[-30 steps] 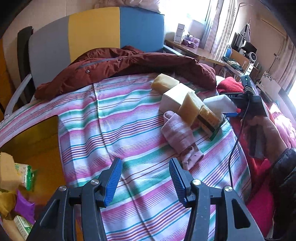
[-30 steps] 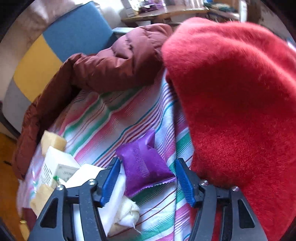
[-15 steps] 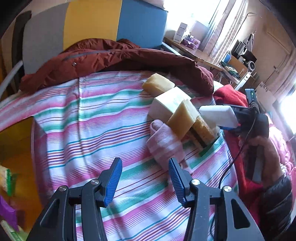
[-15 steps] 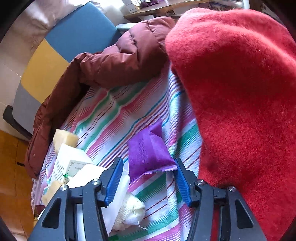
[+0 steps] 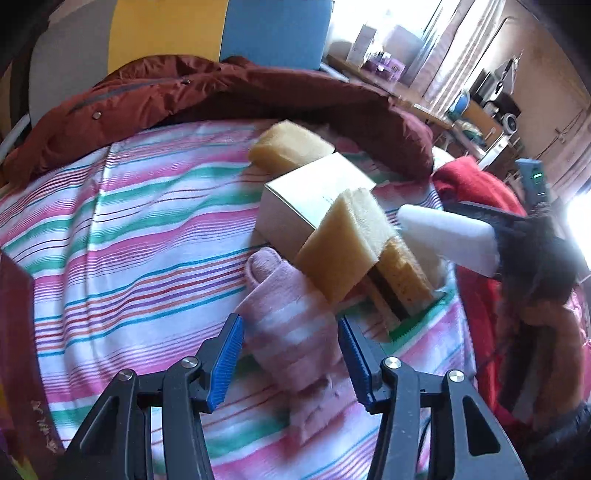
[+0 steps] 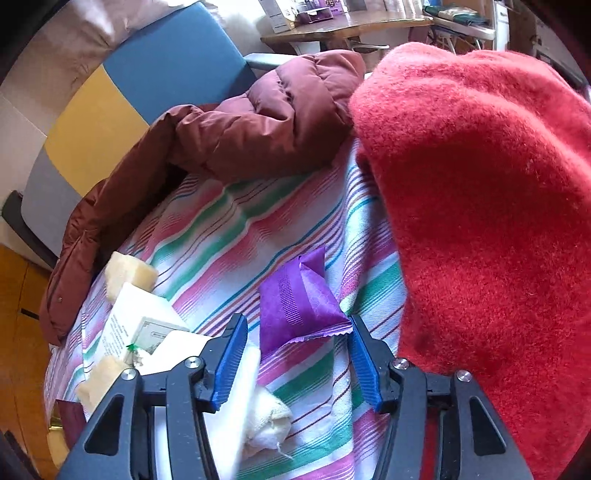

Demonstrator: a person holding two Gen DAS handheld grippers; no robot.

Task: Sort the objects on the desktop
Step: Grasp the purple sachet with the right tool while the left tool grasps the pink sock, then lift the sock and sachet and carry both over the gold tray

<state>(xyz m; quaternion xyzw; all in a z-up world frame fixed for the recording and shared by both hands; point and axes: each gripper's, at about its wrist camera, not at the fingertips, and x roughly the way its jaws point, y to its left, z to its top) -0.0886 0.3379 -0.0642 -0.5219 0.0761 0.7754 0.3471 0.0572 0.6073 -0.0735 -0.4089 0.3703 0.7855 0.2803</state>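
Observation:
A pink striped sock (image 5: 291,325) lies on the striped cloth (image 5: 140,240). My left gripper (image 5: 291,354) is open, its blue fingers on either side of the sock. Behind the sock lie a yellow sponge (image 5: 343,243), a white box (image 5: 310,199) and another sponge (image 5: 291,147). A purple packet (image 6: 299,299) lies on the cloth. My right gripper (image 6: 297,360) is open around the packet's near end. The right gripper also shows in the left wrist view, with a white foam block (image 5: 450,236) beside its finger.
A maroon jacket (image 5: 221,92) lies across the back of the cloth. A red fleece blanket (image 6: 480,221) rises at the right, close to my right finger. A white cloth roll (image 6: 266,417) lies under my right gripper's left finger. A colourful chair back (image 5: 221,33) stands behind.
My left gripper has moved forward and right, so its fingers now flank the pink sock. My right gripper has drawn back slightly, with the purple packet still between its open fingers.

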